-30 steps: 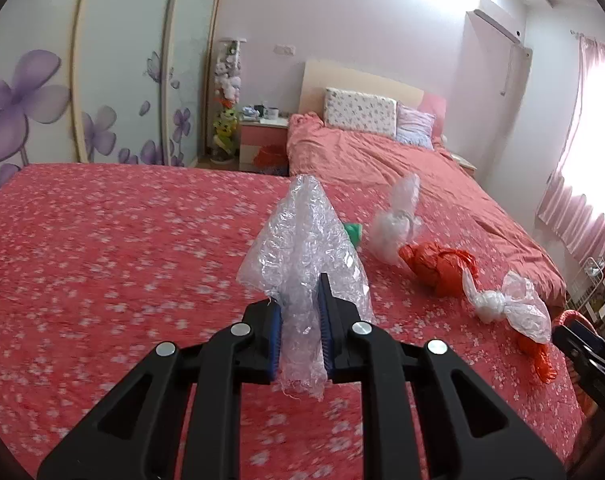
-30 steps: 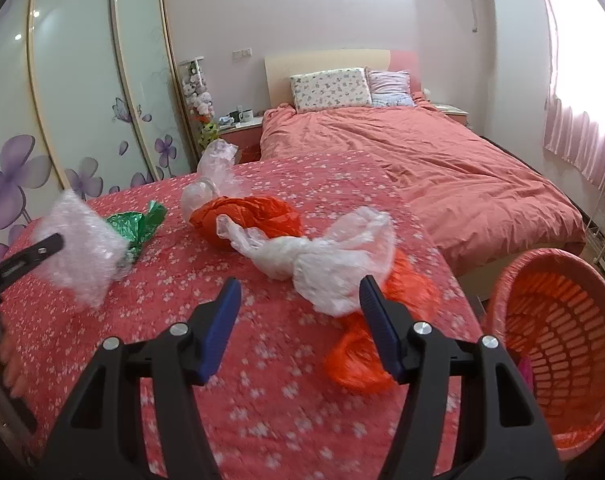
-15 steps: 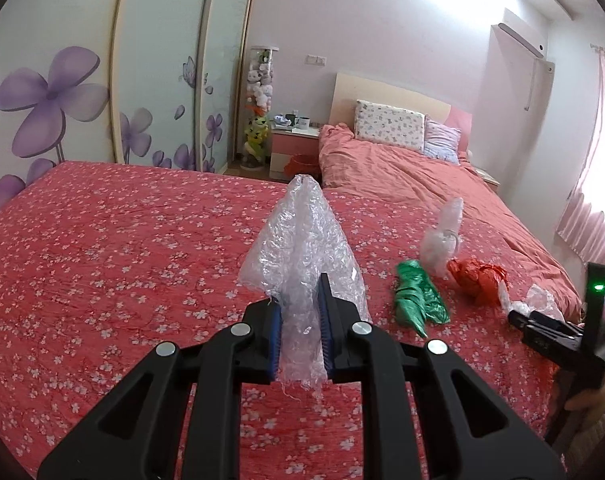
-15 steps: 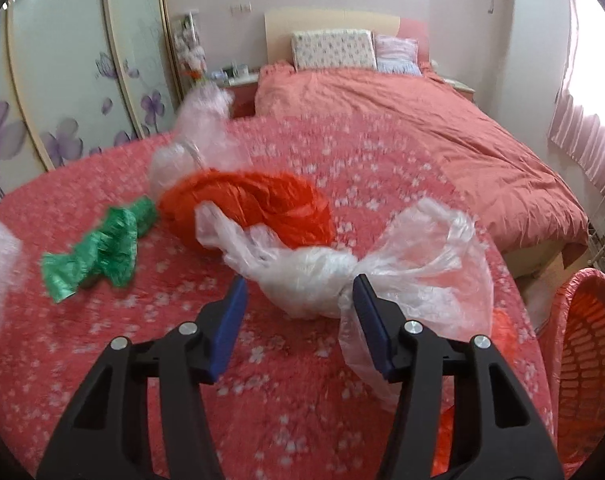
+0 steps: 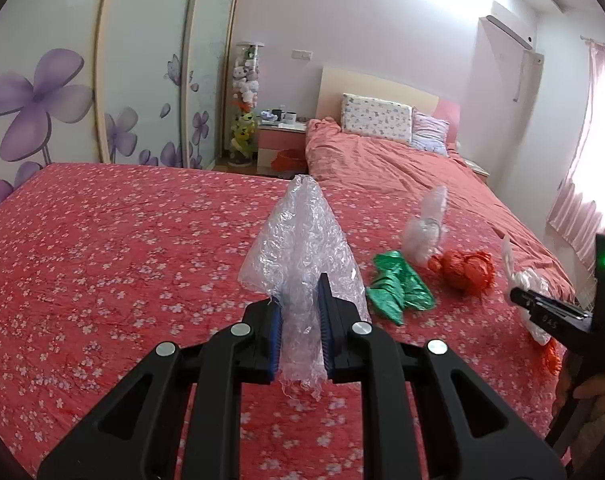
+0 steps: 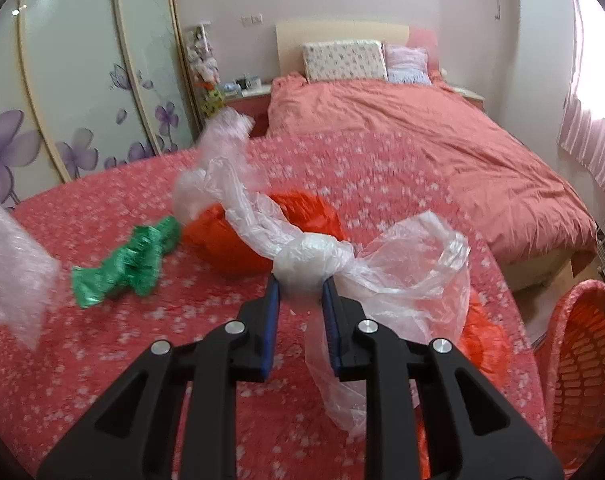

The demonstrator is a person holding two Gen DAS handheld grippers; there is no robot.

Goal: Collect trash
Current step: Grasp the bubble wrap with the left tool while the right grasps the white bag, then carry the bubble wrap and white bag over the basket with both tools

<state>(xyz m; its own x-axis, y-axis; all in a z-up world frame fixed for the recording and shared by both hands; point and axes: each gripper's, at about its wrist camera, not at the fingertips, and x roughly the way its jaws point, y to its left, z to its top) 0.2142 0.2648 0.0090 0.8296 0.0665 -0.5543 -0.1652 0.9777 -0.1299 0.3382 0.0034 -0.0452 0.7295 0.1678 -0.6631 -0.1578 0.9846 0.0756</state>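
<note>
With the left gripper clenched on the bubble wrap, the right gripper – jaws just closed, now pinching the clear bag at its knot – should lift gently toward the basket, lest the thin film slip.

Left gripper jaws clamp bubble wrap.

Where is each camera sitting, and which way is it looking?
Left wrist view: sits on the left gripper, looking along its fingers, shut on bubble wrap, across the flowered bedspread; the right gripper and a hand show.
Right wrist view: sits on the right gripper, whose jaws have just closed on the clear plastic bag, with the orange basket beside it.
Both views share the green wrapper, the orange bag and the far bed.
</note>
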